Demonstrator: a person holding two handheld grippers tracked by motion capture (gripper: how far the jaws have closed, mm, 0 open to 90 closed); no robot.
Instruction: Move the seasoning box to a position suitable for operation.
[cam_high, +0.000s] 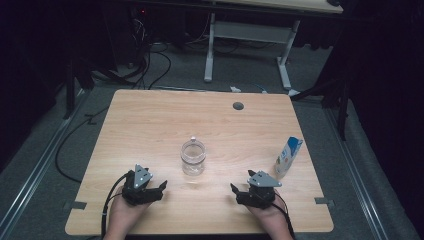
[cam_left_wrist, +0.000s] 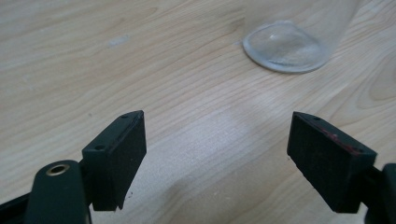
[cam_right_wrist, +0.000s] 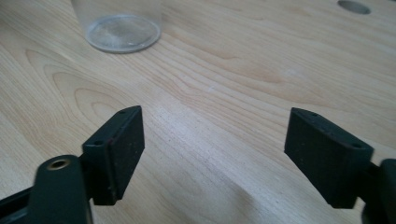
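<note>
1. Clear plastic, that is what the jar (cam_high: 193, 157) between the two claws looks like: it stands upright on the pale wooden surface (cam_high: 150, 120), with a small cap or knob at its top.
2. The left claw (cam_high: 161, 187) rests low on the surface, jaws spread wide with nothing between them; the jar sits ahead of it and off to its right, near but apart.
3. The right claw (cam_high: 234, 190) mirrors it, jaws spread and empty, with the jar ahead and to its left.
4. In the left gripper view the jar's round base (cam_left_wrist: 285, 49) lies beyond the right jaw; in the right gripper view the base (cam_right_wrist: 123, 31) lies beyond the left jaw.
5. A small blue-and-white carton (cam_high: 288, 157) stands just past the right claw, on its outer side.
6. The step in hand looks like a reach for the jar. To do it well, I would bring one claw in level, centre the jar's wall between the jaws, and close gently, since thin plastic may flex or slide.
7. The other claw would best keep clear of the carton as it moves.
</note>
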